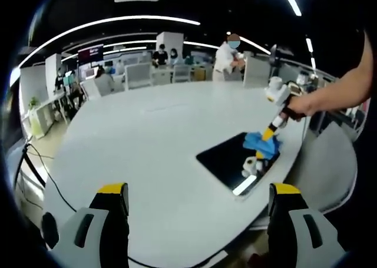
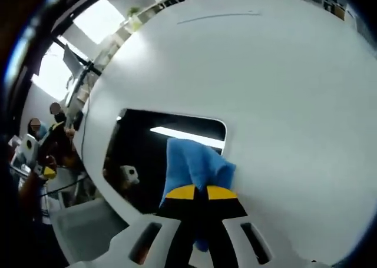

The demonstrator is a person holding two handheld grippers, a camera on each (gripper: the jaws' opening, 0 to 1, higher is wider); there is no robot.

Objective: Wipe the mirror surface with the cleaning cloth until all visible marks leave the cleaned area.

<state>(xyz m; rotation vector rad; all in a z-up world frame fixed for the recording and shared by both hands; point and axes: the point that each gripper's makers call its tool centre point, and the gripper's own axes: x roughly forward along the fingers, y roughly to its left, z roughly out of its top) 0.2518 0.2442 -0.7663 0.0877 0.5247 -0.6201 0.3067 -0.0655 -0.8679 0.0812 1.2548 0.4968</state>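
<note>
White table [image 1: 147, 138] in a big office room holds the dark mirror [image 1: 227, 162] near its edge, lying flat, with ceiling lights shining in it. On the mirror sits the blue cloth [image 2: 194, 165] — the right gripper [image 2: 197, 192] has its jaws pinched together on it, and a hand [image 1: 300, 106] holds that gripper from above. The left gripper [image 1: 197, 200] hangs well back from the mirror with its jaws wide apart and nothing in them — people stand by desks far behind.
</note>
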